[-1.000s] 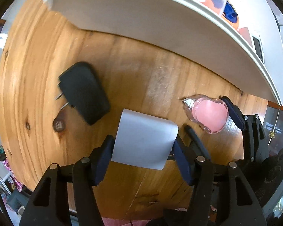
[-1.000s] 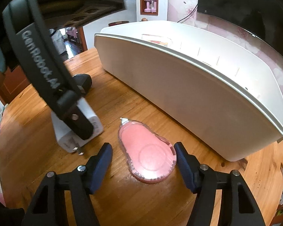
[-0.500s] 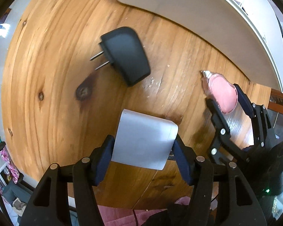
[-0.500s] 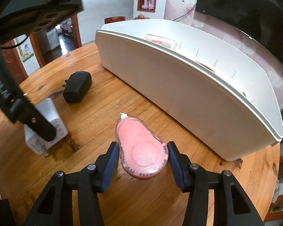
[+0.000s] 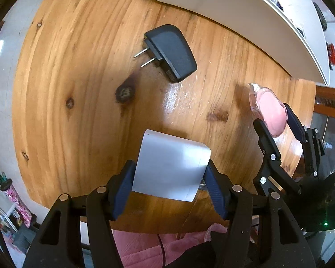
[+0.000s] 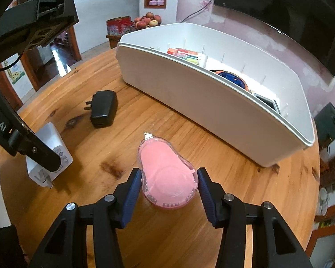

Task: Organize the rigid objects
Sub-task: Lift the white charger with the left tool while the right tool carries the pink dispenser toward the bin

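My left gripper [image 5: 169, 172] is shut on a white plug-in charger [image 5: 172, 165], held above the wooden table [image 5: 78, 89]; in the right wrist view the charger [image 6: 55, 154] hangs at the left with its prongs down. My right gripper [image 6: 168, 183] is closing its jaws, and the blue pads press the sides of a pink, teardrop-shaped correction tape dispenser [image 6: 165, 167], its white tip pointing away. The dispenser [image 5: 269, 105] seems just off the table. A black charger [image 5: 172, 51] lies flat on the wood with its prongs to the left.
A long white bin [image 6: 201, 98] stands across the back of the round table; it holds colourful items, a blue round thing and a dark device. The table's edge runs close behind both grippers. Pink fabric [image 5: 156, 245] shows below the table edge.
The right gripper's jaws closed onto the pink dispenser and it rose slightly. The left gripper carried the white charger up and away from the bin, so the black charger and more table came into view.
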### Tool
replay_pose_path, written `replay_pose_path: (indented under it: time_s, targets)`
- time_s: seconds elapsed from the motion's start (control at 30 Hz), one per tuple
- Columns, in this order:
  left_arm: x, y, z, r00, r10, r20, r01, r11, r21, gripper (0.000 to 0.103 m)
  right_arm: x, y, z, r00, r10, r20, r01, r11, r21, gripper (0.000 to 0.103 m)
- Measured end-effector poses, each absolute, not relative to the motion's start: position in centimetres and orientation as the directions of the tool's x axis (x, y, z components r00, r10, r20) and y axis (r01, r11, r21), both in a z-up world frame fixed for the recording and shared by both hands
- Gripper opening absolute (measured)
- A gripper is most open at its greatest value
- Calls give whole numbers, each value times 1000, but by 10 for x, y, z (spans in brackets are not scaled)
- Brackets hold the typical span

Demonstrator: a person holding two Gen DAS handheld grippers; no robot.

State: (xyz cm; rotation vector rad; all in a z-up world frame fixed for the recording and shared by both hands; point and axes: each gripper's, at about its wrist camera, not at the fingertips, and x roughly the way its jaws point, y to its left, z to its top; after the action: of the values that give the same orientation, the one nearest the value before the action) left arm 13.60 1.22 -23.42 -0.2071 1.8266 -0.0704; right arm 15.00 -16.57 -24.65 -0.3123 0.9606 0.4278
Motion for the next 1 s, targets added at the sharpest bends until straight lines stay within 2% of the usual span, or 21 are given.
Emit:
replay_pose_path:
  time_s: [0.43, 1.0]
  targets:
    - [154, 58, -185, -228, -171, -959, 8, 984, -178, 65, 123, -140, -210, 532, 182, -827, -385, 922, -45, 51]
    - [237, 54, -135, -18, -109, -994, 118, 987, -110, 65, 139, -122, -147, 717, 137, -684, -228, 973, -44, 51]
